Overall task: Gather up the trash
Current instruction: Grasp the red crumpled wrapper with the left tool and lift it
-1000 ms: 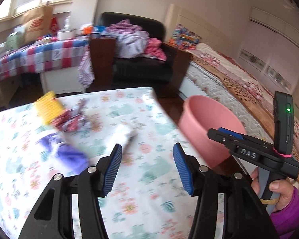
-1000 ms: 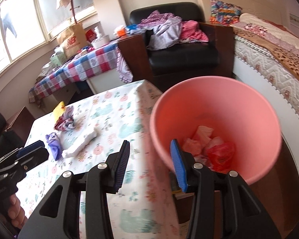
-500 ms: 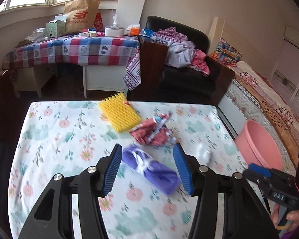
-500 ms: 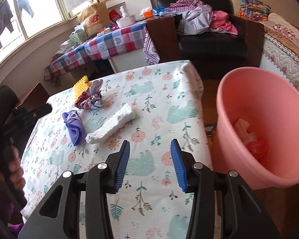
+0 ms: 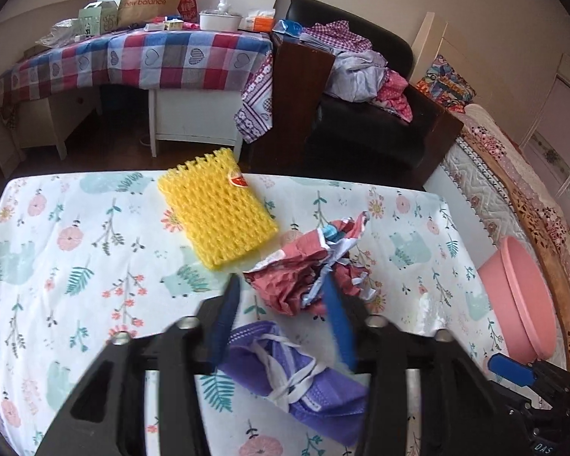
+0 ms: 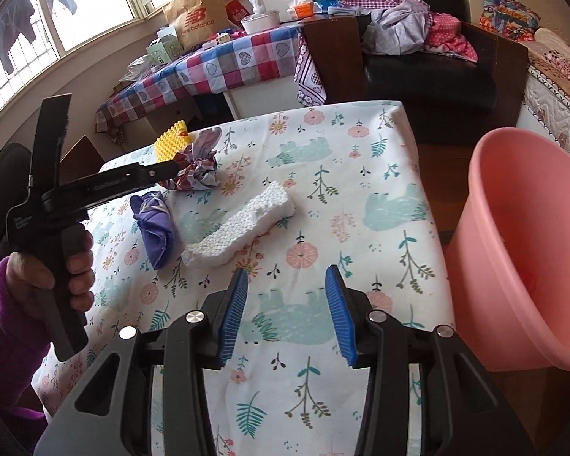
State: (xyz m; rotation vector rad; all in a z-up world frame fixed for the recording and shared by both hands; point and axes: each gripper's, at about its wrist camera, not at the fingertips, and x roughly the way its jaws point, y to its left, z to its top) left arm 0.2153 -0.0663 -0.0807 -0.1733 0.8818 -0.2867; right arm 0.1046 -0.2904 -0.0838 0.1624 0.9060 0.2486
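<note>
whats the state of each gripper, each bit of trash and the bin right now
left gripper: open, over the crumpled red wrapper
right gripper: open, holding nothing
purple drawstring bag: lying on the table
white foam block: lying on the table, untouched
yellow foam net sleeve: flat on the table
pink plastic bucket: upright beside the table

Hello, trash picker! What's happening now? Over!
Left gripper open over crumpled red wrapper. Right gripper open, empty. Pink bucket waiting. Nothing blocking.
</note>
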